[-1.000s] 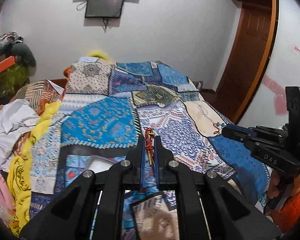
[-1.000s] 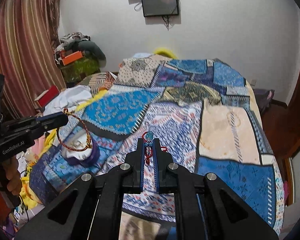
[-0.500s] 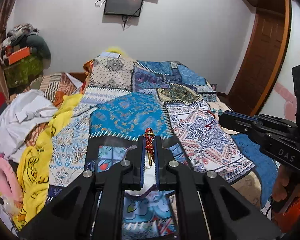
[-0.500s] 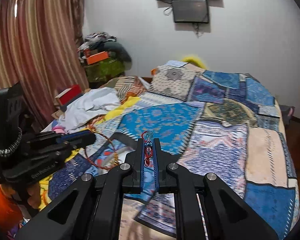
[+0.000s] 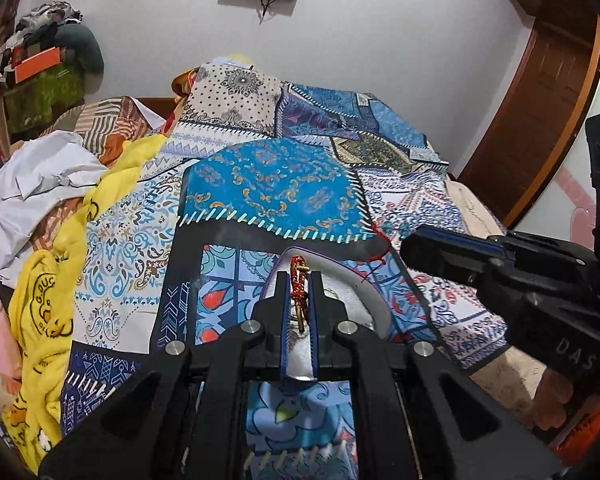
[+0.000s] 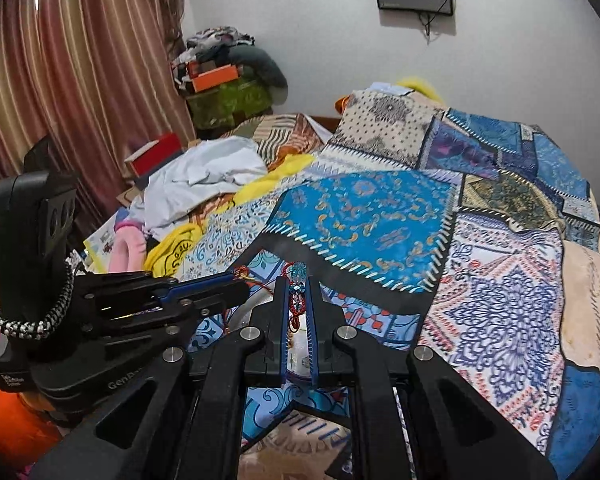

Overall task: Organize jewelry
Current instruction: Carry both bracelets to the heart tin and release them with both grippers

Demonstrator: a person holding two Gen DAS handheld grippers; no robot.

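My left gripper point(image 5: 299, 276) is shut on a red and gold cord bracelet point(image 5: 298, 284) and holds it just above a white bowl with a purple rim point(image 5: 356, 292) on the patchwork bedspread. My right gripper point(image 6: 299, 280) is shut on a red thread bracelet with blue stones point(image 6: 298, 272). It hangs over the same bowl point(image 6: 256, 300), which the grippers mostly hide. In the left wrist view the right gripper point(image 5: 410, 246) comes in from the right with red thread at its tip. In the right wrist view the left gripper point(image 6: 240, 284) comes in from the left.
The patchwork bedspread point(image 5: 276, 184) covers the bed. White cloth point(image 5: 32, 184) and yellow cloth point(image 5: 48, 308) lie piled along the bed's left side. A pink ring-shaped item point(image 6: 130, 246) and a red box point(image 6: 152, 156) sit by the curtain. A wooden door point(image 5: 540, 92) stands at right.
Both grippers have swung left and down towards the bowl, each still holding its bracelet. They now sit close together over it.
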